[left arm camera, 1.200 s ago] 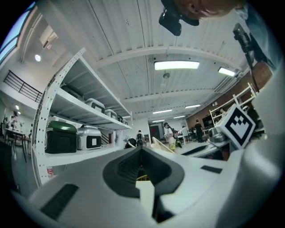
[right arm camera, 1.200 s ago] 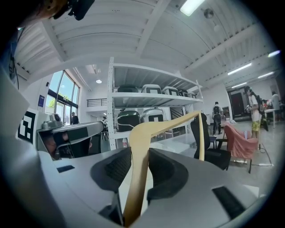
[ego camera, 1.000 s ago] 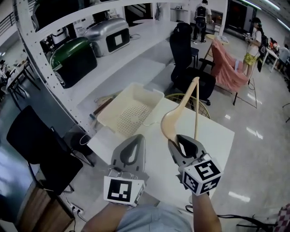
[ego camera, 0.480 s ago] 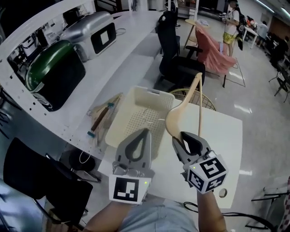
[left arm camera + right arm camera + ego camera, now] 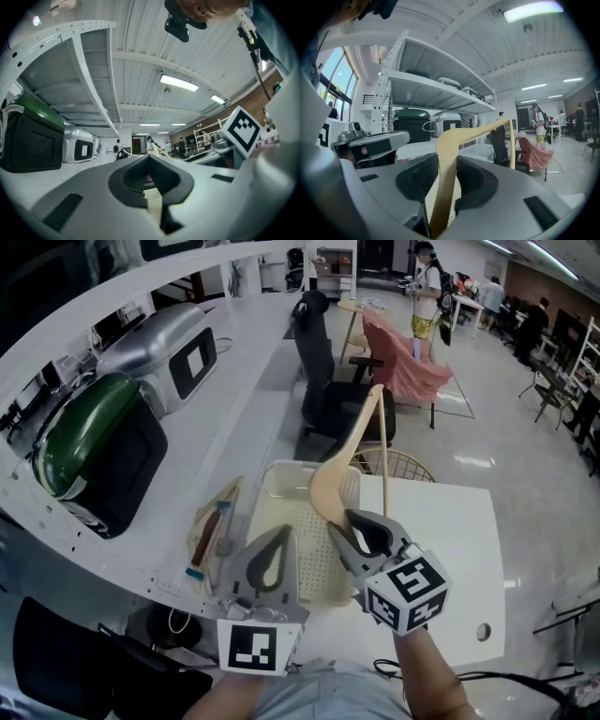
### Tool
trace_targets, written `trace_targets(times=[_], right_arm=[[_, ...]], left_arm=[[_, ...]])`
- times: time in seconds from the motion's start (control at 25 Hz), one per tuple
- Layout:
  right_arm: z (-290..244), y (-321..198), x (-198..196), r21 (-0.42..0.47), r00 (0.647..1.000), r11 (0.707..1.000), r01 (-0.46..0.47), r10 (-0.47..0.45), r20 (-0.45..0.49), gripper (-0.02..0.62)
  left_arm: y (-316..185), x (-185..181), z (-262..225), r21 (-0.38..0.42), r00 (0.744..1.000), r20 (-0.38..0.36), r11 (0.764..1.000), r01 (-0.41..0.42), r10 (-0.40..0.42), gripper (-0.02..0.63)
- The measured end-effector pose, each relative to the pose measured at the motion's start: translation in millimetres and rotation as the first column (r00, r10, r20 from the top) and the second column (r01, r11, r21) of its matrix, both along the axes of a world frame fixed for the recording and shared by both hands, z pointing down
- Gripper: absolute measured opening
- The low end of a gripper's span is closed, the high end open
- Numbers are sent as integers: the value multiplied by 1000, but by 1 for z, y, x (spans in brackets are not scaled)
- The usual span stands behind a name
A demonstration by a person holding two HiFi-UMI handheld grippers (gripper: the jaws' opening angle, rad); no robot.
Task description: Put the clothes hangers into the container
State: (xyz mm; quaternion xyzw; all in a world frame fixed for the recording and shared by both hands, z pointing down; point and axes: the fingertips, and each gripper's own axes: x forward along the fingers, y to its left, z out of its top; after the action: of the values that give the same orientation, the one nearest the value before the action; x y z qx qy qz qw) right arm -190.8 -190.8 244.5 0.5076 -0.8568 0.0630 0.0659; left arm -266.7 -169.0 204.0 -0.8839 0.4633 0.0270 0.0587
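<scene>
While the right gripper points at 12 o'clock over the white table, its jaws are clenched on the broad wooden shoulder of a tan clothes hanger. The right gripper view shows the wood pinched edge-on between both pads. The hanger's arm rises toward 1 o'clock, and its thin bar drops back down beside it. It is held in the air above the right half of the container, a cream basket with a perforated floor standing at the table's 9 o'clock edge.

The left gripper sits at 9 o'clock of the right one, just beside it and also pointing at 12. Its jaws are pressed together with nothing between them (only basket mesh shows through the gap behind the tips).

At 9 o'clock of the container, on the white bench, lies a small heap of what look like more hangers, one brown. Farther along at 10 o'clock stand a green-lidded black case and a silver case. A black office chair stands at 12 o'clock beyond the container.
</scene>
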Motion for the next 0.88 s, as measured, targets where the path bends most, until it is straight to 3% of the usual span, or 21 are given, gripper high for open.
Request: trace_targets(times=[0.4,0.88], right_arm=[[9,-45,-45,-6,998,999,36,-35,51,129],[90,-97,-66,-128,992,992,19,-3,123,129]], left_arm=[[-28,-41,-2,44,999,25,998,33,-34,12],[-54,-62,39,-83,999,41,996,27,-24,11]])
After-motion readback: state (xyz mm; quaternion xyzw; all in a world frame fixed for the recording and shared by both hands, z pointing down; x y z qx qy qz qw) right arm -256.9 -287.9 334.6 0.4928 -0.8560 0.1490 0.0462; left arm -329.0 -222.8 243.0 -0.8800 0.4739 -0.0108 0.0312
